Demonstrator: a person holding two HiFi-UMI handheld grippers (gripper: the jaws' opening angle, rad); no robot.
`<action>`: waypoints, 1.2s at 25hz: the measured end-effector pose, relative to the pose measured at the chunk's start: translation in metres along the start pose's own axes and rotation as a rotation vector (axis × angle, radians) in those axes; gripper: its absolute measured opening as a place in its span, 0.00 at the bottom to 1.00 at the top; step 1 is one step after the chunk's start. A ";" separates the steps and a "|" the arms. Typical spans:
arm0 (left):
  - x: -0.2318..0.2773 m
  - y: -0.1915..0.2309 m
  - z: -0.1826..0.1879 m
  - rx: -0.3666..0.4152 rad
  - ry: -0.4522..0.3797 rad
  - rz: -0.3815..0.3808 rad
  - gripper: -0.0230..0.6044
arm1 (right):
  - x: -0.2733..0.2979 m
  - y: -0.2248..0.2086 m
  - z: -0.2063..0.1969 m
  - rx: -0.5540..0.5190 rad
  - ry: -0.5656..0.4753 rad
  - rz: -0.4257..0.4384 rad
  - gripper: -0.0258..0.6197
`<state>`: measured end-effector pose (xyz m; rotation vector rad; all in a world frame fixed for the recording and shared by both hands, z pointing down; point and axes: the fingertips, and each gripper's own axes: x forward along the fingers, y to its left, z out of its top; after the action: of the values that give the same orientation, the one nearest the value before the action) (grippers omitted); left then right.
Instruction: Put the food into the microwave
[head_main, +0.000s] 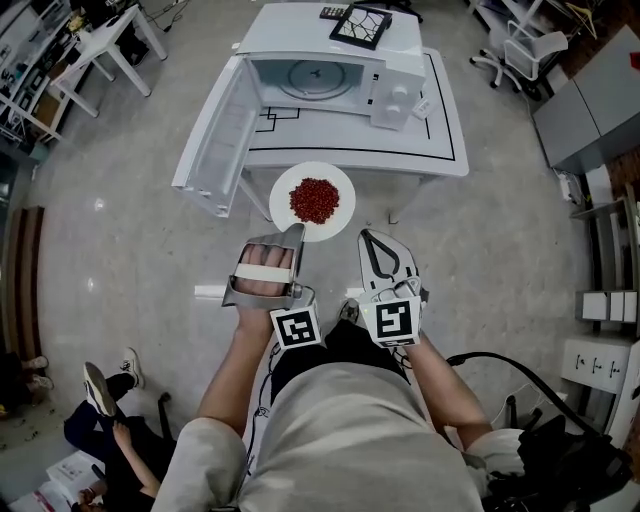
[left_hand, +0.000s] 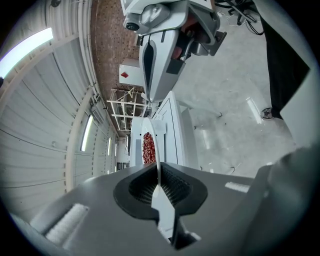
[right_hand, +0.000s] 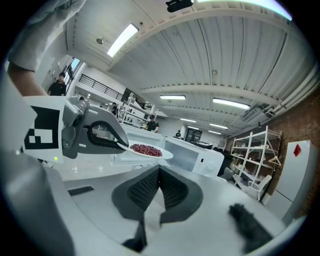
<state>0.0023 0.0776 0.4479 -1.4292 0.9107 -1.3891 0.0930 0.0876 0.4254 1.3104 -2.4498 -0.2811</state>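
- One white plate (head_main: 281, 196) carrying one heap of red food (head_main: 314, 200), held in the air near the front edge of the desk (head_main: 350, 152)
- One microwave (head_main: 398, 96) on that desk, its door (head_main: 214, 140) swung wide open
- Two tongs: the left tongs (head_main: 296, 232) are clenched on the plate's near rim; the right tongs (head_main: 368, 238) are clenched on nothing, just beside the plate
- The left gripper view alone shows the rim edge-on, pinched between the jaws
- Only the head view looks into the microwave and shows its round tray (head_main: 313, 78)
- Only the right gripper view shows the plate from the side, with a white rack of shelves (right_hand: 255, 155) far off
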 end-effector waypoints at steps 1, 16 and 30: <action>0.005 0.002 0.004 0.001 0.002 -0.001 0.07 | 0.002 -0.006 -0.002 0.003 -0.005 0.000 0.06; 0.076 0.018 0.050 0.049 -0.078 -0.013 0.07 | 0.022 -0.077 -0.031 -0.009 0.054 -0.073 0.06; 0.148 0.032 0.092 0.123 -0.283 -0.006 0.07 | 0.043 -0.138 -0.052 -0.030 0.159 -0.248 0.06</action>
<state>0.1098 -0.0621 0.4694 -1.4888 0.6292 -1.1876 0.1962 -0.0252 0.4363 1.5609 -2.1465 -0.2633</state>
